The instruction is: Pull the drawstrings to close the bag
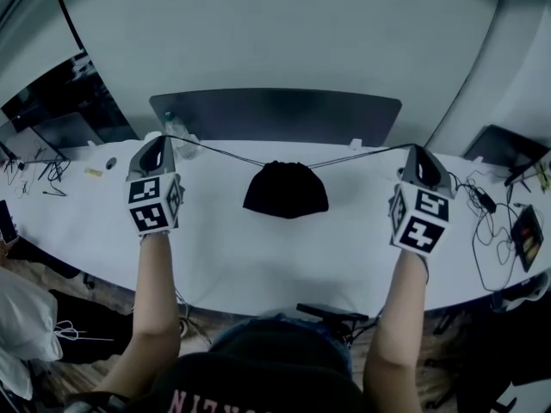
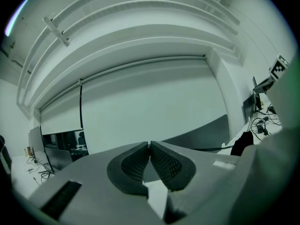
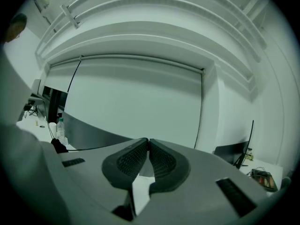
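The black bag point(image 1: 286, 190) lies mid-frame on the white table point(image 1: 258, 261). The left gripper point(image 1: 163, 139) is pressed together on the left drawstring point(image 1: 219, 151). The right gripper point(image 1: 419, 148) pinches the right drawstring point(image 1: 362, 152). Both strings are taut. A dark panel point(image 1: 275, 114) stands behind, with a bottle point(image 1: 170, 120) at upper left and cables point(image 1: 486, 231) at right. The red shirt print at the bottom is unreadable.

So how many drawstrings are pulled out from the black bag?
2: one drawstring runs from the bag to the left claw, the other to the right claw.
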Available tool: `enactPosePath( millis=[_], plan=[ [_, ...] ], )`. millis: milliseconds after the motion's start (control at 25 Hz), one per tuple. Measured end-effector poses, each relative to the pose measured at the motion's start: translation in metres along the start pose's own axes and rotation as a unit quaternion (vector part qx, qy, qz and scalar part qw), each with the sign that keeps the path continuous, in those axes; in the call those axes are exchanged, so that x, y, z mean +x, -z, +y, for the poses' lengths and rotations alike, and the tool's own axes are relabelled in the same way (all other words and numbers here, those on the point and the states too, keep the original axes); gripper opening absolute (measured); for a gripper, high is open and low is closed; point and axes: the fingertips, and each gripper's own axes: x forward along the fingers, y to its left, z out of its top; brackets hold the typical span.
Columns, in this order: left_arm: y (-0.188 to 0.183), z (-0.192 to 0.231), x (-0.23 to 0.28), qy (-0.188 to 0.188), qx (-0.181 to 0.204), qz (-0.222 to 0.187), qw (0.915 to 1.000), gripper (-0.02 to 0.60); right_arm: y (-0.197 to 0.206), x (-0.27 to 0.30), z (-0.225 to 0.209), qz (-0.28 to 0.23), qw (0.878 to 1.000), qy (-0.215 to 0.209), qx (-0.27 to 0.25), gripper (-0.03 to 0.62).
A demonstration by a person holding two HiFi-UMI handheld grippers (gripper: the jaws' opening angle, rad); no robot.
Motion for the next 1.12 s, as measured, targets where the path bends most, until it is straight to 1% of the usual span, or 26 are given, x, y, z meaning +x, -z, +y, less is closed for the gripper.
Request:
enactPosePath(
  millis=[400,520,640,760,960,1120],
  plan=[
    [-0.005,-0.044,0.002,0.038,-0.005,-0.007,0.9992,0.015,0.009,0.005,0.056,0.005,0.999,-0.053,0.010,0.009],
    [-0.007,-0.054,0.000,0.048,-0.013,-0.015,0.9986,0.015,0.006,0.003,0.070,-0.007,0.997,-0.076,0.013,0.009],
    [-0.015,-0.066,-0.006,0.061,-0.019,-0.038,0.9972,0.015,-0.001,-0.004,0.085,-0.035,0.994,-0.106,0.011,0.009],
    [-0.027,-0.077,-0.010,0.071,-0.018,-0.062,0.9954,0.015,-0.011,-0.010,0.098,-0.060,0.990,-0.125,0.008,0.009],
    [-0.044,-0.089,-0.019,0.082,-0.012,-0.104,0.9911,0.015,-0.020,-0.019,0.114,-0.083,0.987,-0.138,0.004,0.009],
    [-0.051,-0.092,-0.024,0.088,-0.013,-0.123,0.9884,0.015,-0.025,-0.023,0.118,-0.096,0.985,-0.140,0.000,0.009]
  ],
)
